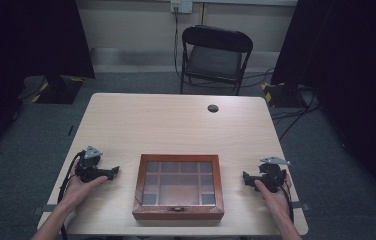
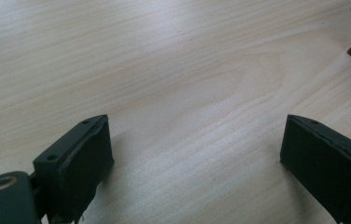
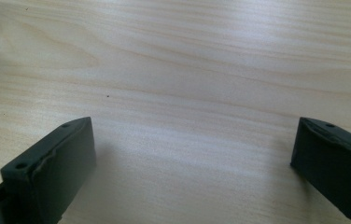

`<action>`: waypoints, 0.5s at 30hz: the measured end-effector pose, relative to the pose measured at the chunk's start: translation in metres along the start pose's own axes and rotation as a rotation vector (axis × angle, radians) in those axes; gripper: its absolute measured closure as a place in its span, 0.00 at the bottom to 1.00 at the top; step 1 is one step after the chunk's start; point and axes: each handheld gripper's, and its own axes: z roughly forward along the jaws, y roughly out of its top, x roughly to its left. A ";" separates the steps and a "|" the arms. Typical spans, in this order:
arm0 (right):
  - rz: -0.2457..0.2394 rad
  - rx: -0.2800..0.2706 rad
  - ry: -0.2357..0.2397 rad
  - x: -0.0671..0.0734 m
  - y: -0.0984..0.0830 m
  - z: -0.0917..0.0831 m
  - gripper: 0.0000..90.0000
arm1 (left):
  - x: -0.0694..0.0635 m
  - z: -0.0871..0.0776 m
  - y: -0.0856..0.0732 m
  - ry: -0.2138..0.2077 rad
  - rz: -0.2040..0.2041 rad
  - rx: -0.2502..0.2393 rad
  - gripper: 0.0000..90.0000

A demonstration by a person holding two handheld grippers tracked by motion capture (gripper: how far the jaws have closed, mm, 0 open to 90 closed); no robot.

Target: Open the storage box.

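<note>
Box [image 1: 178, 186] sits shut at lower centre of the high view, glass lid down, latch facing me. My left gripper [image 1: 110, 172] rests lower left and my right gripper [image 1: 246, 179] lower right, both beside it, apart from it, jaws spread, holding nothing. Judgement: nothing begun; next move likely calls for reaching the front latch.

No readable text, label, brand, number or sign in any view.
</note>
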 end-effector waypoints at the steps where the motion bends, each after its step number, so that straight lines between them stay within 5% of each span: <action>1: 0.002 -0.001 -0.002 0.000 0.000 0.000 0.00 | 0.000 0.000 0.000 -0.001 0.000 0.000 0.09; 7: 0.010 -0.001 -0.014 0.001 0.000 0.000 0.00 | 0.001 0.000 0.000 -0.003 0.006 -0.001 0.09; 10: 0.013 -0.001 -0.016 0.001 0.000 -0.003 0.09 | 0.001 0.000 0.000 -0.008 0.002 -0.001 0.09; 11: 0.004 -0.017 -0.002 0.003 0.000 -0.006 0.22 | 0.001 0.000 0.000 -0.009 0.002 -0.001 0.09; 15: -0.018 0.002 0.029 0.005 0.001 -0.008 0.21 | 0.001 0.000 0.000 -0.010 0.004 -0.001 0.09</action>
